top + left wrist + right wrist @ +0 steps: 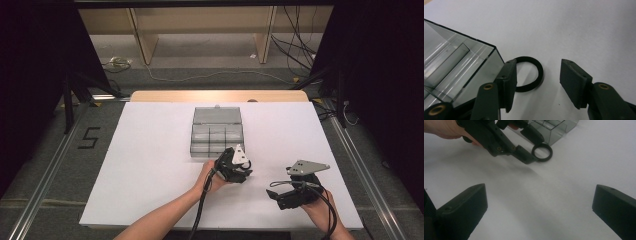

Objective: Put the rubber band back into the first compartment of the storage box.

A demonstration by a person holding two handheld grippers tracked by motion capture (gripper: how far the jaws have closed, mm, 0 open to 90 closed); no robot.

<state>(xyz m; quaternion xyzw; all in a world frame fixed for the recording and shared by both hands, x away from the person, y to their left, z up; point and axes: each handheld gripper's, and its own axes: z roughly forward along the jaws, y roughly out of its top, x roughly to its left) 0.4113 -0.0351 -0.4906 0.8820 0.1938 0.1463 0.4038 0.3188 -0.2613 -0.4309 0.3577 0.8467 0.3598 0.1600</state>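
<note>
A black ring (529, 88) lies flat on the white table beside the corner of a clear compartment box (461, 70). My left gripper (539, 66) stands open over the ring. One jaw covers the ring's edge next to the box, and the other jaw stands apart from it. The right gripper view shows the same: the left gripper (535, 145) straddling the ring (550, 153) near the box (554, 130). In the high view the left gripper (242, 167) sits at the box's front right corner. My right gripper (540, 192) is open with nothing between its jaws, and it rests near the front edge (276, 196).
The clear box (200, 134) stands at the table's middle with its lid open toward the back. The white sheet (150, 165) covers the table. Beyond the far edge are a wooden frame (145, 45) and floor cables (295, 45).
</note>
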